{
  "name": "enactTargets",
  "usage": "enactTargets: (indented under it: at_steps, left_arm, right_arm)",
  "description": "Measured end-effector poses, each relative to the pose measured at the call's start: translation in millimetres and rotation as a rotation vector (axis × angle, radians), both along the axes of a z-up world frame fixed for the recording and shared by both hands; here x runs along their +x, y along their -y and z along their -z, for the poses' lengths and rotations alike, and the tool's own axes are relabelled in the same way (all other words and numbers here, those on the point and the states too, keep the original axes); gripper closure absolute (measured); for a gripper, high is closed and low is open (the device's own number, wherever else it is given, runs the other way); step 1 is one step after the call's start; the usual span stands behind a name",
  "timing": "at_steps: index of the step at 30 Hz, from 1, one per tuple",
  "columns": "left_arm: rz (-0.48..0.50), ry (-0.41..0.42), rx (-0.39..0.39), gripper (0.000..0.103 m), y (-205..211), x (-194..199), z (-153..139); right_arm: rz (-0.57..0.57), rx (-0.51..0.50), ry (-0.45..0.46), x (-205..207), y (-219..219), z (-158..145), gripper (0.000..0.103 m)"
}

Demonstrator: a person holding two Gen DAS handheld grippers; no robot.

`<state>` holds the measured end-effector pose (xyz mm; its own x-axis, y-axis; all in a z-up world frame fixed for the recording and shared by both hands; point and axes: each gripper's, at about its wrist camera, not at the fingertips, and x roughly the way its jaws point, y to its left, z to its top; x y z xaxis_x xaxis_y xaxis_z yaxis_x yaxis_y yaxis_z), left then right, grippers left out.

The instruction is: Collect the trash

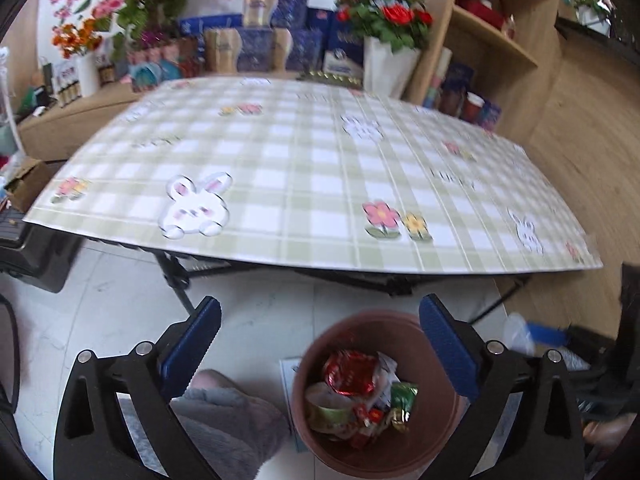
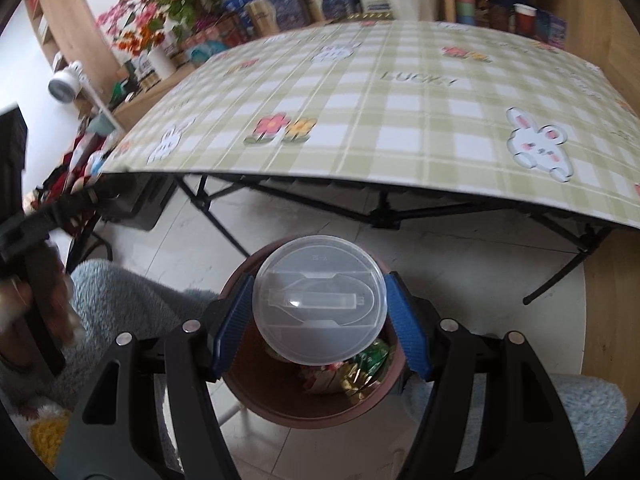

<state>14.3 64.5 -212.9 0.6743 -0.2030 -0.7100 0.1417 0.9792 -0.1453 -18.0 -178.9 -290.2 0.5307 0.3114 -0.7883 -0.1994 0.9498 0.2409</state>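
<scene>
A clear plastic lid (image 2: 320, 300) is pinched between the blue pads of the right gripper (image 2: 320, 312) and held directly above a brown bin (image 2: 280, 404) on the floor, where wrappers (image 1: 360, 392) are piled. The left gripper (image 1: 320, 344) is spread wide and empty, the bin seen below it.

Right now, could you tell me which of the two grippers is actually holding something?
The right gripper: its blue pads clamp a clear round plastic lid above the brown bin. The left gripper stands wide open with nothing between its fingers.
</scene>
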Motion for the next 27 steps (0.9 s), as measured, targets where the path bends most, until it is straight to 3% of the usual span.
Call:
enactTargets:
  at_steps: [6, 14, 20, 22, 27]
  left_arm:
    - [-0.033, 0.003, -0.009, 0.006, -10, 0, -1]
    - [-0.045, -0.015, -0.015, 0.006, -15, -2, 8]
    - [-0.064, -0.022, -0.014, 0.006, -19, -1, 12]
    - [-0.067, -0.021, -0.012, 0.006, -20, -1, 11]
    - [-0.071, -0.014, -0.014, 0.006, -18, -2, 9]
  right_arm:
    - [-0.063, -0.014, -0.106, 11, -19, 33, 0.036]
    - [-0.068, -0.031, -0.248, 30, -30, 78, 0.036]
    - [-0.057, -0.048, -0.261, 36, -33, 82, 0.036]
    - [-0.048, -0.045, -0.243, 37, -31, 77, 0.026]
    - [-0.043, -0.045, -0.189, 38, -27, 59, 0.016]
